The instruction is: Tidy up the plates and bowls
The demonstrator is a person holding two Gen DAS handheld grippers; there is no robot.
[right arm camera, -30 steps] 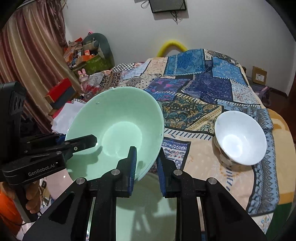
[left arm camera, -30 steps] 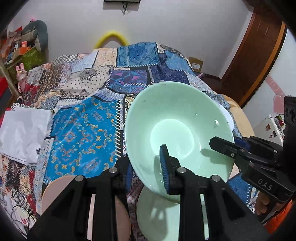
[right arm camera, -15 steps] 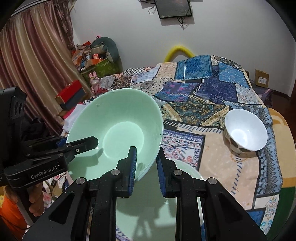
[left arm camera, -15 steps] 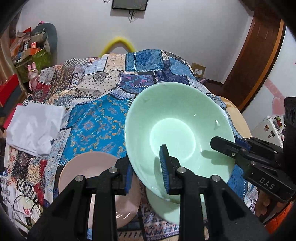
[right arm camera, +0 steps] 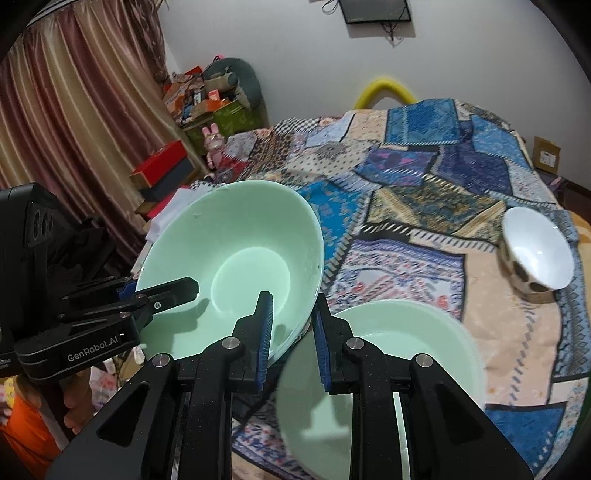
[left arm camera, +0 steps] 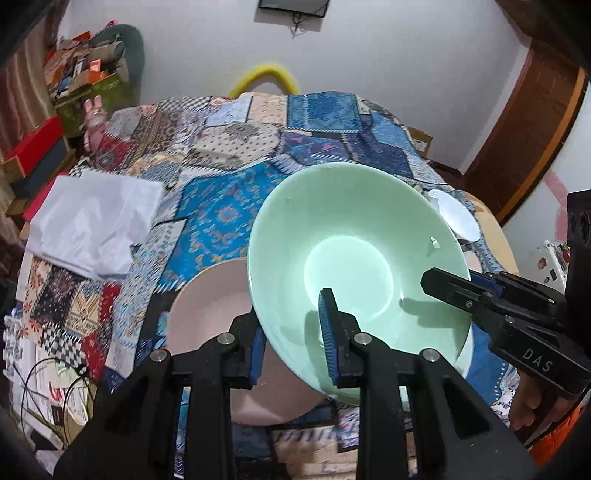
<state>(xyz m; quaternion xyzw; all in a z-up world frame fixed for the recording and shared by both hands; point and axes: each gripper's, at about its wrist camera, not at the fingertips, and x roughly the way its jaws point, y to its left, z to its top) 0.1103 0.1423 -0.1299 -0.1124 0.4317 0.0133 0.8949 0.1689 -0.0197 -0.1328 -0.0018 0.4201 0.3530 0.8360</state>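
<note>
A white wall (right arm camera: 280,44) is seen at 12 o'clock, with a dark screen (right arm camera: 375,10) mounted high. Striped curtains (right arm camera: 70,110) are hung at 10 o'clock. A wooden door (left arm camera: 524,122) is seen at 2 o'clock. A patchwork bedspread (right arm camera: 424,173) is spread centrally.

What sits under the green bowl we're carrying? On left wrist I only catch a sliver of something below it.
Observer: A second green bowl rests on the quilt, below and to the right of the held green bowl.
Operator: Is the right gripper properly on the rim?
Observer: Yes. The right gripper has its jaws straddling the wall, one inside and one outside.
Operator: And the white bowl?
Observer: The white bowl stands alone farther right, with dark spots on its outside.
</note>
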